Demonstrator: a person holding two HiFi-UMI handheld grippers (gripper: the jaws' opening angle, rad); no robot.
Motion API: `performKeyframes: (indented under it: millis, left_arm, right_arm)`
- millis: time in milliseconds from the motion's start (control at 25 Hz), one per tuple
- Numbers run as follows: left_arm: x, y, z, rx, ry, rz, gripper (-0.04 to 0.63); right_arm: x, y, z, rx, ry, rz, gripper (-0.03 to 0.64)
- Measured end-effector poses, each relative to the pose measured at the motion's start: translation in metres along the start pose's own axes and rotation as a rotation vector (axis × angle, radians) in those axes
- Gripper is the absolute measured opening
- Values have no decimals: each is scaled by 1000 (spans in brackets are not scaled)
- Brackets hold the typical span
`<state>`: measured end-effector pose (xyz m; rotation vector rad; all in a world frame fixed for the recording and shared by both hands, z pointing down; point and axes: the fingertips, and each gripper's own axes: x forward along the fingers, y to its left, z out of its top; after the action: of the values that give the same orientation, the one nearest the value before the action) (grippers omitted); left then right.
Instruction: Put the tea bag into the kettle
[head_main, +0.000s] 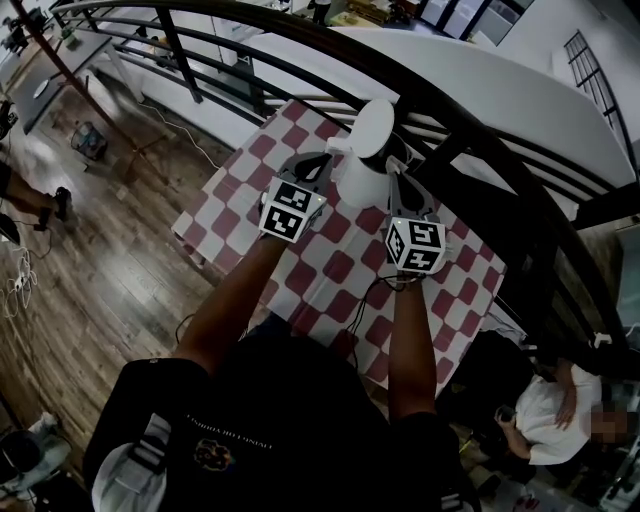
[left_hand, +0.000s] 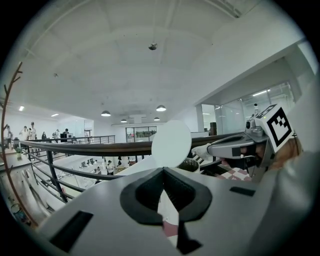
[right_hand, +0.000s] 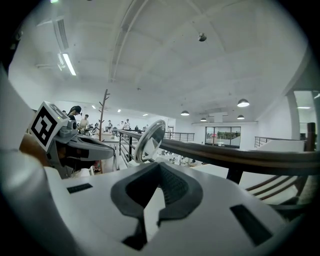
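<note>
A white kettle (head_main: 356, 178) stands on the red-and-white checked table (head_main: 310, 285), its round lid (head_main: 372, 124) tipped up and open. My two grippers flank it. The left gripper (head_main: 322, 162) is at its left side and the right gripper (head_main: 396, 172) at its right. In the left gripper view my jaws (left_hand: 162, 170) meet at the tips, and beyond them are the lid (left_hand: 171, 142) and the kettle's dark mouth (left_hand: 192, 163). The right gripper (left_hand: 209, 150) shows a small white thing at its tips; I cannot tell if it is the tea bag. In the right gripper view the jaws (right_hand: 159, 165) are shut.
A dark curved railing (head_main: 455, 110) runs just behind the table, with a drop to a lower floor beyond it. Wooden floor (head_main: 90, 300) lies to the left. A person in white (head_main: 548, 410) sits at the lower right, and cables trail under the table.
</note>
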<state>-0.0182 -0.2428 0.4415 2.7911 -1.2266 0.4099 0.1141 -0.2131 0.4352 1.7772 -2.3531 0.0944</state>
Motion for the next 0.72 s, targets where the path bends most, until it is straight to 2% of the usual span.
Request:
performKeyframes:
  millis: [720]
  left_arm:
    - [33,22,-2,-22,4,-22,0]
  right_arm:
    - [45,-8,-11,12,28,2,15]
